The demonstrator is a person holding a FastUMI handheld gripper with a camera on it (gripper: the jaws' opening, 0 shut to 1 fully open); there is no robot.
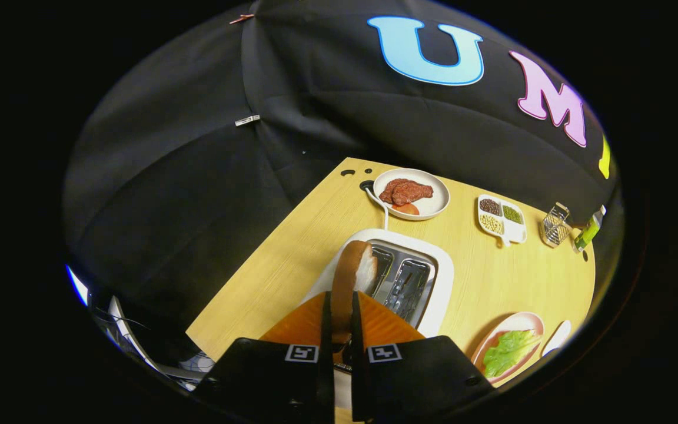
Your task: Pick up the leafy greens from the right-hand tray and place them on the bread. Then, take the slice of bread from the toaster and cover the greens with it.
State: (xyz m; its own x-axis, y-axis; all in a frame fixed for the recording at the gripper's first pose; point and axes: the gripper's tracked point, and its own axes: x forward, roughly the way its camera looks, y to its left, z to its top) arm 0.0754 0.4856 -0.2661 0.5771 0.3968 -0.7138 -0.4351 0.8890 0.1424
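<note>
The gripper [339,318] is clamped narrow on a slice of bread [354,274], both fingers pressing its sides, holding it on edge over the white toaster [433,277] on the wooden table [292,247]. Beyond are a plate of meat [411,194] and a divided dish of beans [501,218]. Right of the fingers, the leafy greens [508,349] lie on a pink plate [521,323].

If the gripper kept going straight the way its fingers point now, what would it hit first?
The gripper is shut on the bread slice, lifted over the toaster. Straight on, it would probably meet the toaster first, with the plate of meat beyond; depth is unclear.
</note>
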